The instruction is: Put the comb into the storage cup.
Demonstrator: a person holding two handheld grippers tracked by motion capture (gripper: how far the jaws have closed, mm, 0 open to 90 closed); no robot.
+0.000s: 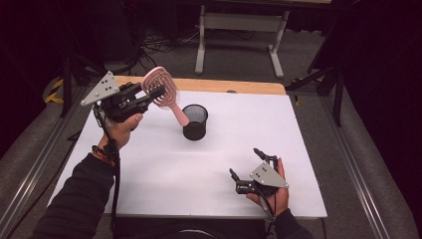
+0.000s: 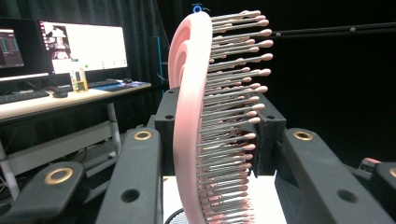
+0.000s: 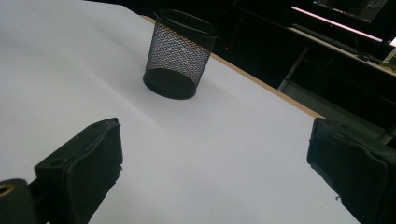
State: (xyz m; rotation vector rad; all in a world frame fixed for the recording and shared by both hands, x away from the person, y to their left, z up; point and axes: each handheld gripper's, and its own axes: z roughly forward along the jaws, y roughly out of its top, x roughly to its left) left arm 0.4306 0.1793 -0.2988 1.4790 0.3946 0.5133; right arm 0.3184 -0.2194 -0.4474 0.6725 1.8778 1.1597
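Observation:
A pink vented hairbrush (image 1: 160,85) is held up in the air over the table's far left. My left gripper (image 1: 157,92) is shut on its head. The brush's handle slants down to the right and ends by the left rim of a black mesh cup (image 1: 195,122); I cannot tell if they touch. In the left gripper view, the brush (image 2: 187,93) stands edge-on between the jaws of the left gripper (image 2: 217,119), bristles pointing right. My right gripper (image 1: 244,161) rests open near the front right. The right gripper view has the cup (image 3: 180,56) standing upright beyond the wide-apart jaws of that gripper (image 3: 215,156).
The white tabletop (image 1: 239,129) has a wooden strip (image 1: 224,85) along its far edge. A desk frame (image 1: 239,30) stands on the floor beyond. A desk with lit monitors (image 2: 84,46) appears behind the brush in the left gripper view.

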